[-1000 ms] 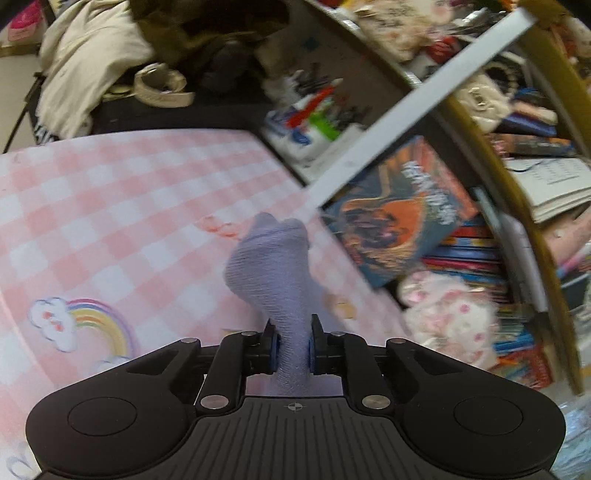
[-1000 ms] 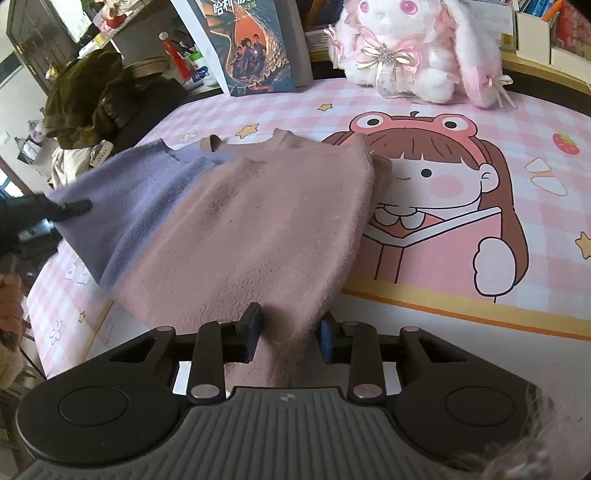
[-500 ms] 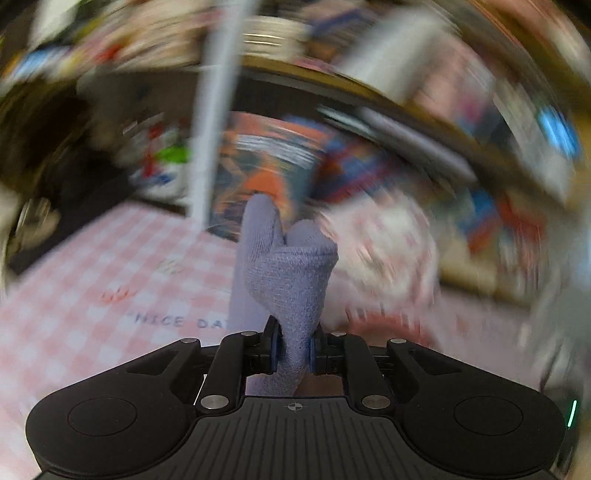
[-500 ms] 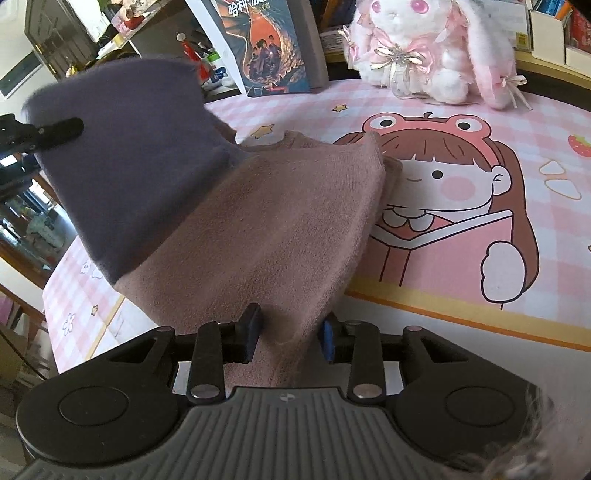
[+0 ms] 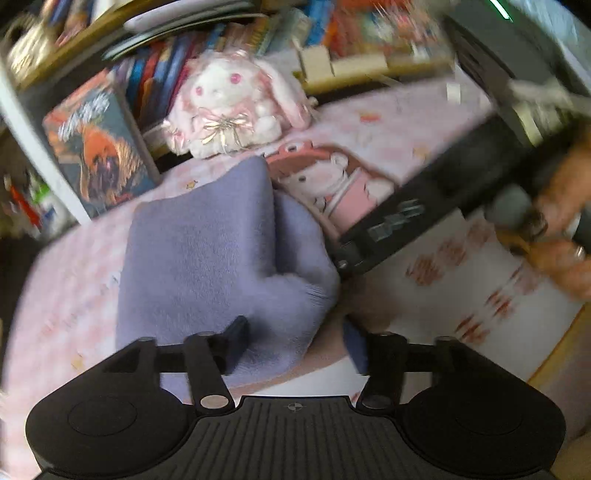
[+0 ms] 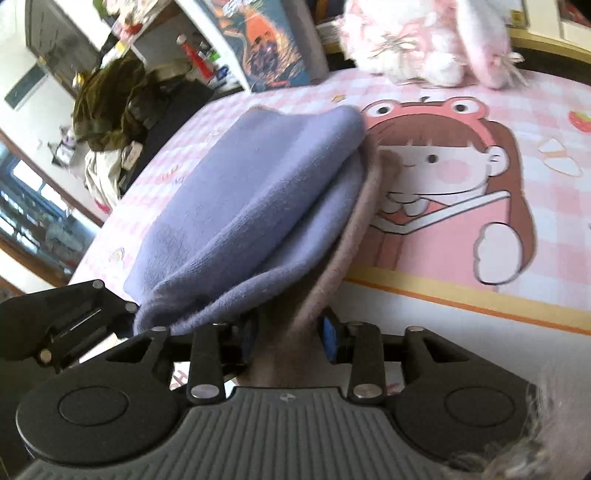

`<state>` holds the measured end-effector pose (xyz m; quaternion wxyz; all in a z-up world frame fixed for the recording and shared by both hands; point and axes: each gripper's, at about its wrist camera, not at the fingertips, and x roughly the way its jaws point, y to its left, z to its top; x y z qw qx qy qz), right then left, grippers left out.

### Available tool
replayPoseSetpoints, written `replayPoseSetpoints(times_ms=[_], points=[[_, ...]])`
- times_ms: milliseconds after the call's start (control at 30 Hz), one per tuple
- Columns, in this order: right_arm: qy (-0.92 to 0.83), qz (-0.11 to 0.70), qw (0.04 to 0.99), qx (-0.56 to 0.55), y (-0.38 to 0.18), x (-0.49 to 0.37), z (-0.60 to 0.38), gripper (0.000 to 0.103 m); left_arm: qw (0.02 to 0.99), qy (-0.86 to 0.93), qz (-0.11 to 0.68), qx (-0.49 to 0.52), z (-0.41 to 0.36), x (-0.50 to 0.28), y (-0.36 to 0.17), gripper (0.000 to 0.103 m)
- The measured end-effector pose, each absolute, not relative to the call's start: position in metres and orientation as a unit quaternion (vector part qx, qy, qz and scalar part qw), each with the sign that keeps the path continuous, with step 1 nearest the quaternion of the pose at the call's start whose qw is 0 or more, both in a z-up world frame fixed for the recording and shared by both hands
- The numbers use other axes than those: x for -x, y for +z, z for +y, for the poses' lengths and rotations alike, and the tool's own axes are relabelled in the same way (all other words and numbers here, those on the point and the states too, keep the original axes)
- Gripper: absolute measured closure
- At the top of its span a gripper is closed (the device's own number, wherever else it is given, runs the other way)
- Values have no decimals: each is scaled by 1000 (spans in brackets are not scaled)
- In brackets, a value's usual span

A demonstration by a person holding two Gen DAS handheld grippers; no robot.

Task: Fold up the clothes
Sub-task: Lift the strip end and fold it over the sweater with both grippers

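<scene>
A fleece garment, lavender (image 5: 207, 236) on one part and dusty pink (image 6: 354, 236) on the other, lies folded over on the pink cartoon tablecloth (image 6: 461, 229). The lavender half (image 6: 251, 192) now covers the pink half. My left gripper (image 5: 295, 332) is open, its jaws wide apart over the lavender edge, which lies loose between them. My right gripper (image 6: 288, 332) has its jaws around the pink hem, which fills the gap between them. The right gripper's body shows in the left wrist view (image 5: 424, 214), and the left gripper shows at the left of the right wrist view (image 6: 62, 325).
A white and pink plush rabbit (image 5: 229, 107) sits at the back of the table beside an upright book (image 5: 99, 155). Shelves of books (image 5: 258, 33) stand behind. A dark chair piled with clothes (image 6: 110, 107) stands off the table's far left corner.
My left gripper swung the lavender half up and over onto the pink half, then opened and let the fabric go. The right gripper stayed at the pink hem.
</scene>
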<state>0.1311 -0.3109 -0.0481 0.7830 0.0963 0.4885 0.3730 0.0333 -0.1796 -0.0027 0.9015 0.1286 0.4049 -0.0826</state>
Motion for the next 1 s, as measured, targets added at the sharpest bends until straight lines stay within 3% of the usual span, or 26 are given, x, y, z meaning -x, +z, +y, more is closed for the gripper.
replayPoseSetpoints(times_ms=[133, 267, 367, 467, 533, 600, 633, 667, 767, 900, 1000], points=[[361, 492, 771, -182, -40, -135, -345, 55, 919, -86, 384, -23, -147, -18, 17, 30], [375, 490, 740, -268, -33, -135, -353, 35, 928, -68, 354, 94, -110, 4, 32, 27], [390, 498, 716, -294, -32, -136, -337, 25, 932, -15, 340, 125, -87, -4, 32, 28], [368, 522, 713, -290, -38, -141, -314, 24, 933, 15, 342, 115, -81, -20, 22, 34], [356, 535, 718, -269, -43, -146, -298, 30, 930, 8, 357, 91, -89, -26, 13, 46], [360, 529, 736, -221, -41, -148, -283, 59, 925, 2, 373, 68, -98, -33, 4, 60], [366, 518, 751, -185, -36, -147, -276, 80, 921, 6, 385, 67, -100, -35, -5, 63], [379, 491, 769, -156, -28, -140, -275, 86, 916, 10, 395, 67, -102, -36, -12, 63], [415, 398, 815, -72, -3, -116, -276, 88, 913, 8, 395, 101, -100, -30, -19, 64], [351, 479, 799, -98, -43, -132, -282, 87, 910, -8, 405, 92, -101, -31, -23, 59], [357, 483, 791, -113, -38, -138, -285, 82, 909, -18, 404, 98, -96, -31, -16, 58]])
